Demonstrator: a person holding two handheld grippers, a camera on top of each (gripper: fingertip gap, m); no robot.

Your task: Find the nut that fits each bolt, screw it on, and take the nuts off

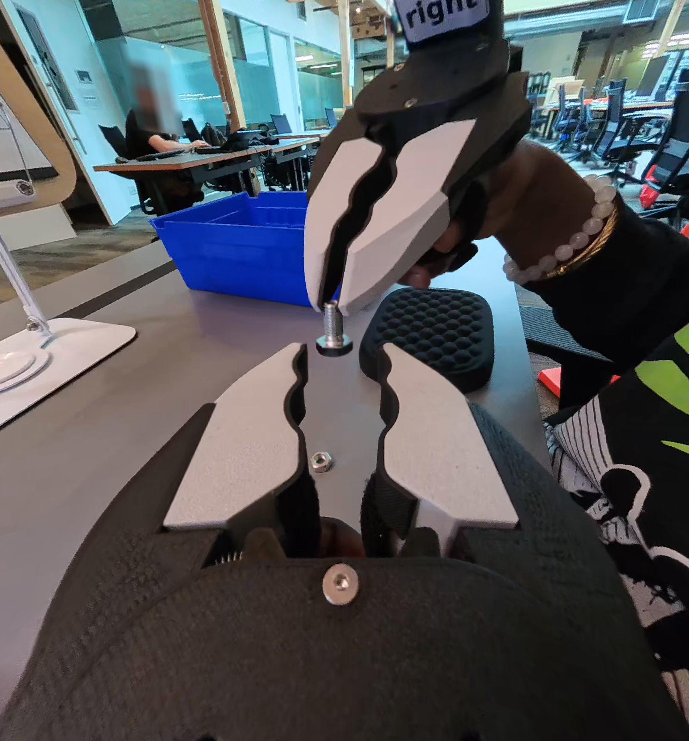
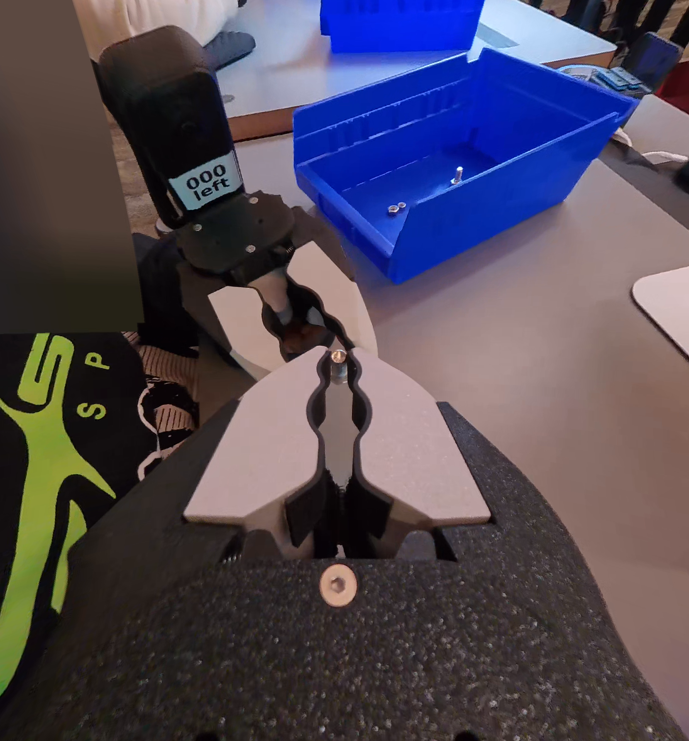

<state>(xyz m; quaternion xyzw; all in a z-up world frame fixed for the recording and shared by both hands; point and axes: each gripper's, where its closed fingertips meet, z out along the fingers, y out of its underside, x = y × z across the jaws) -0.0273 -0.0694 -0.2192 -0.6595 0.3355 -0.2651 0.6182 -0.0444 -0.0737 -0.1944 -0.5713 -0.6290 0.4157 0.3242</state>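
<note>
Bolt stood up, nut not yet on.
The right tongs (image 1: 328,306) pinch the bolt (image 1: 332,331), head down on the counter (image 1: 134,401); the left tongs (image 1: 342,353) are spread over a loose nut (image 1: 321,461). The bin (image 2: 435,224) holds seemingly another bolt and two nuts.

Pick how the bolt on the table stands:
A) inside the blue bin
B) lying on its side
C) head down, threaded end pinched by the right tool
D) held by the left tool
C: the bolt stands head-down on the table, its threaded tip between the right tool.
</note>
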